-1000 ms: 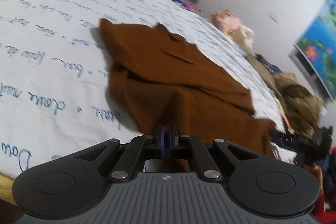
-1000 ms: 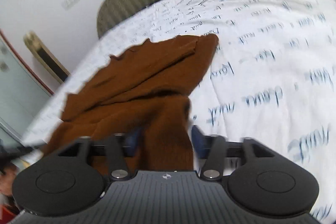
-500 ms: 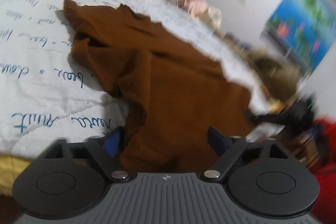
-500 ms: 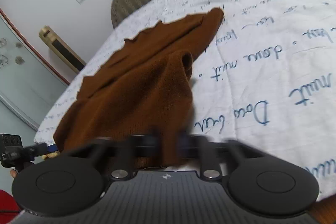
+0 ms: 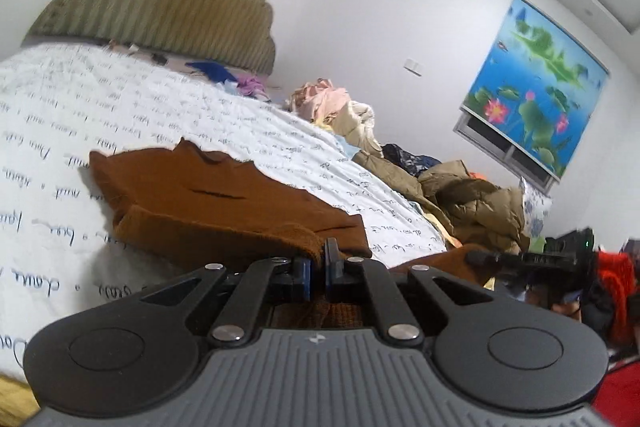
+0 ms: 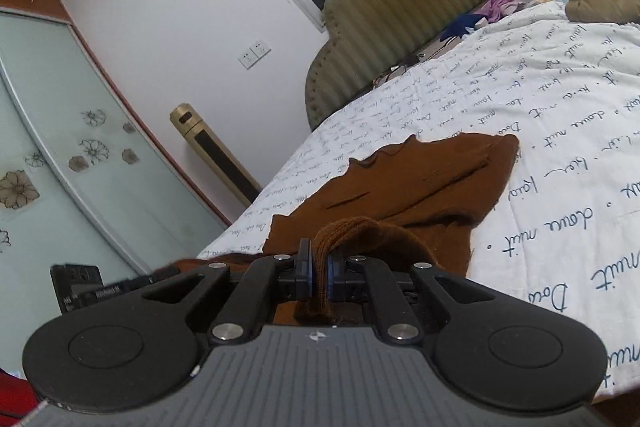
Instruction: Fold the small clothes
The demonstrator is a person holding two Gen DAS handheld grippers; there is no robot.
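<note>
A brown knit garment (image 5: 216, 199) lies on the white bedspread with blue handwriting (image 5: 80, 115), near the bed's foot edge. My left gripper (image 5: 318, 263) is shut on a fold of its near hem. In the right wrist view the same brown garment (image 6: 420, 183) spreads ahead, and my right gripper (image 6: 319, 269) is shut on a bunched ridge of its near edge. The other gripper shows at the right edge of the left wrist view (image 5: 560, 259), and at the left edge of the right wrist view (image 6: 80, 291).
A padded olive headboard (image 5: 168, 7) stands at the bed's far end. A heap of clothes and jackets (image 5: 460, 187) lies along the bed's right side. A glass-door wardrobe (image 6: 60, 187) and a gold standing unit (image 6: 216, 155) stand left of the bed.
The left gripper opened, then shut again on the hem. The right gripper shut on the garment's edge. Both views now look lower and flatter across the bed.
</note>
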